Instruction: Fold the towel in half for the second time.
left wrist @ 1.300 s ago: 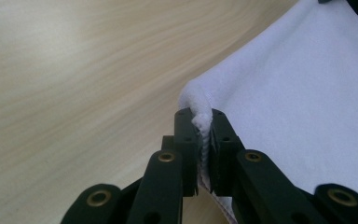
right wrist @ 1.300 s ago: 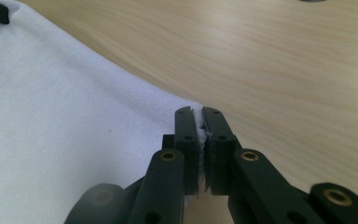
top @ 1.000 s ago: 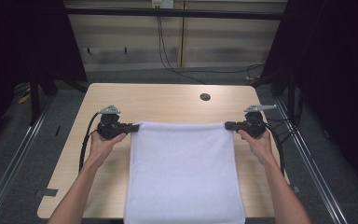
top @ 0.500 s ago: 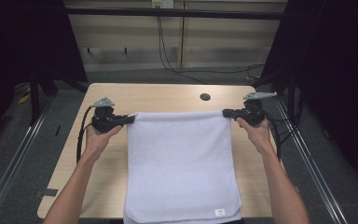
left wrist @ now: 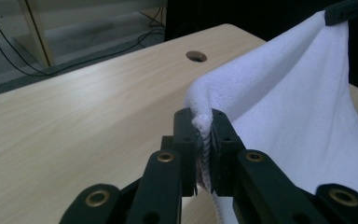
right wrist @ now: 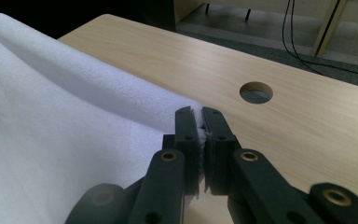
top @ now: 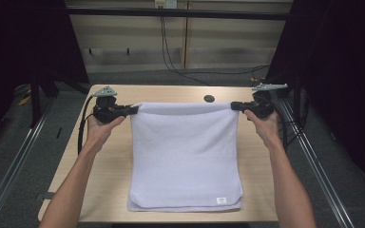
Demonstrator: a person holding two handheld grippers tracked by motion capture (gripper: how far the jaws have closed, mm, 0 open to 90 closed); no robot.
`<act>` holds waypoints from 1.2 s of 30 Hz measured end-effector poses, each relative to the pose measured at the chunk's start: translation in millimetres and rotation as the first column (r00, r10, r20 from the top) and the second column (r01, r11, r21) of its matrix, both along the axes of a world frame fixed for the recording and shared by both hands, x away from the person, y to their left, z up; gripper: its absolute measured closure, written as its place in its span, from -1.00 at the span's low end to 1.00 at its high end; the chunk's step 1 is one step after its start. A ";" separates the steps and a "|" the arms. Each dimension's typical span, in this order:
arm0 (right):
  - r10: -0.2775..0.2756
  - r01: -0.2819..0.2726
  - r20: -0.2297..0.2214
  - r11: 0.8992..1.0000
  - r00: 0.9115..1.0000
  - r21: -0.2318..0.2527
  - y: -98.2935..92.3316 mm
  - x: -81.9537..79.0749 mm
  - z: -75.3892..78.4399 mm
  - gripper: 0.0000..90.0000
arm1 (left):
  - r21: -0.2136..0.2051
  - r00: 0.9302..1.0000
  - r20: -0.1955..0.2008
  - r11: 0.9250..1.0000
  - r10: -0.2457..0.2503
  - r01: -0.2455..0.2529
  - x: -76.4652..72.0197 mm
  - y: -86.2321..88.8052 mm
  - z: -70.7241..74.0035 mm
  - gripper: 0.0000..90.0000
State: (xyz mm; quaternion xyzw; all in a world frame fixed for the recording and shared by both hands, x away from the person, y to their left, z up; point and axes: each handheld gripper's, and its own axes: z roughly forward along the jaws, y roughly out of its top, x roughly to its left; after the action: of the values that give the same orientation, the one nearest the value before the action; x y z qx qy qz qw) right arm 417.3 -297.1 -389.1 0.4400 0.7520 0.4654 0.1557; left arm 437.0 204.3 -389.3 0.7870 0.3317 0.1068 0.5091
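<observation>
My left hand-held gripper (top: 134, 109) and right hand-held gripper (top: 234, 106) each clench a far corner of the white towel (top: 185, 156). Its top edge stretches taut between them, parallel to the tabletop's (top: 114, 166) far edge; the rest drapes toward the near edge.

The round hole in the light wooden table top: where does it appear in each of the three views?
High view: the round hole lies near the far edge of the light wooden table, just beyond the lifted edge of the white terry towel.
Left gripper view: the hole is at upper centre, left of the towel.
Right gripper view: the hole is right of centre, beyond the jaws.
Shared landmark: the towel's raised edge.
</observation>
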 end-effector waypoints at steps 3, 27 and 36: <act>-0.007 0.007 0.008 1.000 1.000 -0.004 -1.3 3.2 6.9 0.92 | -0.010 1.000 0.004 1.000 0.009 -0.009 2.4 -2.3 4.0 0.86; 0.101 -0.103 0.093 0.995 0.991 0.016 -7.0 -61.3 9.7 0.92 | -0.010 0.996 0.074 0.998 -0.058 0.059 -61.4 4.6 -2.5 0.84; 0.154 -0.155 0.076 0.988 0.985 0.008 -10.4 -103.5 -13.2 0.91 | 0.009 0.991 0.043 0.992 -0.128 0.127 -98.1 8.2 -23.4 0.84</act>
State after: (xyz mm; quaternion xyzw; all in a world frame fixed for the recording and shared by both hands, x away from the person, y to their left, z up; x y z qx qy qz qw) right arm 313.8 -307.5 -402.3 0.3634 0.7744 0.4975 0.1443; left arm 339.0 212.6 -412.7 0.8056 0.2693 0.0921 0.5197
